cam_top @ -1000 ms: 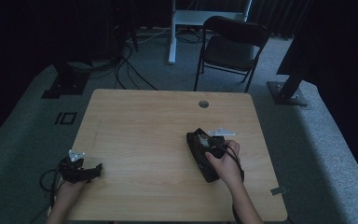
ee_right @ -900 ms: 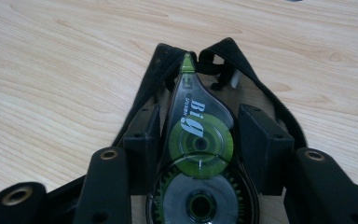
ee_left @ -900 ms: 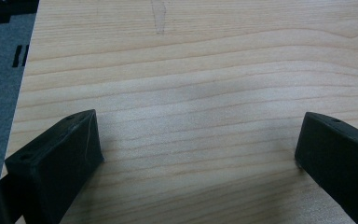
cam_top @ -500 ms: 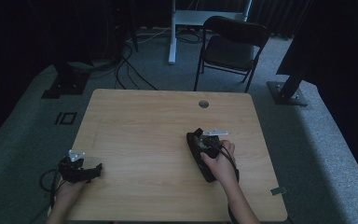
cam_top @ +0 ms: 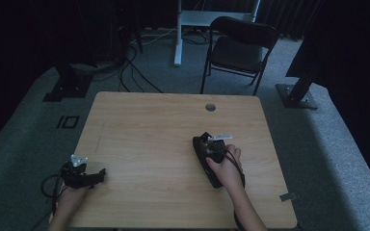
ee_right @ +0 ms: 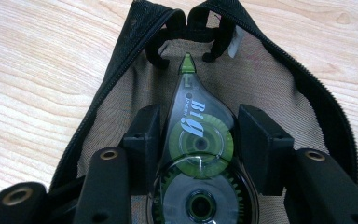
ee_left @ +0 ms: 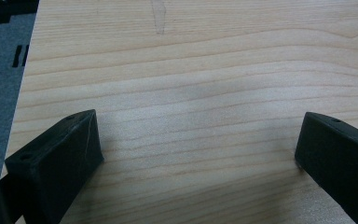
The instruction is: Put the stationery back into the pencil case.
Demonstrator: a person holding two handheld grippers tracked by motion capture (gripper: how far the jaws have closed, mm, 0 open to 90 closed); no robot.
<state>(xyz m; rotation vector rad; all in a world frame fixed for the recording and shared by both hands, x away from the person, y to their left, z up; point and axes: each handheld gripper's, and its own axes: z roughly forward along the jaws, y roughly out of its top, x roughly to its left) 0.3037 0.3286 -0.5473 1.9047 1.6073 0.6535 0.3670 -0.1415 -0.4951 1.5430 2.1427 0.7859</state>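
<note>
One correction tape (ee_right: 197, 154) gripped lengthwise in right claw (ee_right: 198, 140), tip toward open pouch (ee_right: 279, 93).

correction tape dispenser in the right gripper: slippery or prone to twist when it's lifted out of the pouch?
Probably somewhat slippery: the correction tape dispenser has a smooth, clear plastic shell, and the right gripper pinches its curved sides. It may pivot, since the body tapers to a green tip. Likely light and rigid: the shell looks mostly hollow around its reels. The mesh pouch beneath looks floppy and could snag.
</note>
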